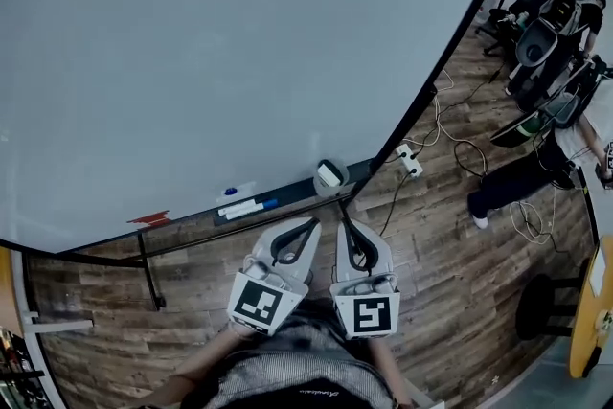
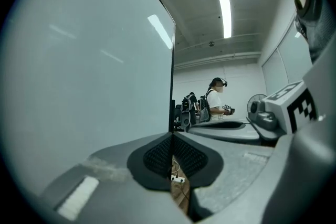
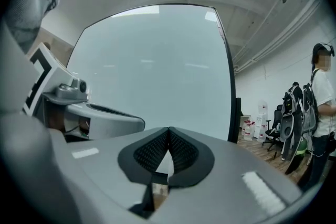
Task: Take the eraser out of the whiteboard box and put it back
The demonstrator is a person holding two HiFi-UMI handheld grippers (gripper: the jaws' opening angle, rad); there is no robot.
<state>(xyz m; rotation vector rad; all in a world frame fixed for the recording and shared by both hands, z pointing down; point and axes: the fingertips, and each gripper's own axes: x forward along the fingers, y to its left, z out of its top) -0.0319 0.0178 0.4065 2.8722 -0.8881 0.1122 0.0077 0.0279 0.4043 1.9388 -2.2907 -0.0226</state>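
The whiteboard (image 1: 211,53) fills the upper left of the head view, with a narrow tray (image 1: 192,227) along its lower edge. At the tray's right end sits a small grey box (image 1: 319,184) holding a white and black eraser (image 1: 330,173). My left gripper (image 1: 313,223) and right gripper (image 1: 342,204) are side by side just below the box, both pointing toward it and clear of it. In the left gripper view the left gripper (image 2: 172,136) has its ribbed pads together with nothing between them. The right gripper (image 3: 168,131) is likewise shut and empty.
Blue-capped markers (image 1: 245,204) and a red item (image 1: 151,218) lie on the tray. The board's stand leg (image 1: 149,275) drops to the wooden floor. A power strip (image 1: 410,160) with cables lies to the right. A person (image 1: 536,172) and chairs with bags (image 1: 551,34) are further right.
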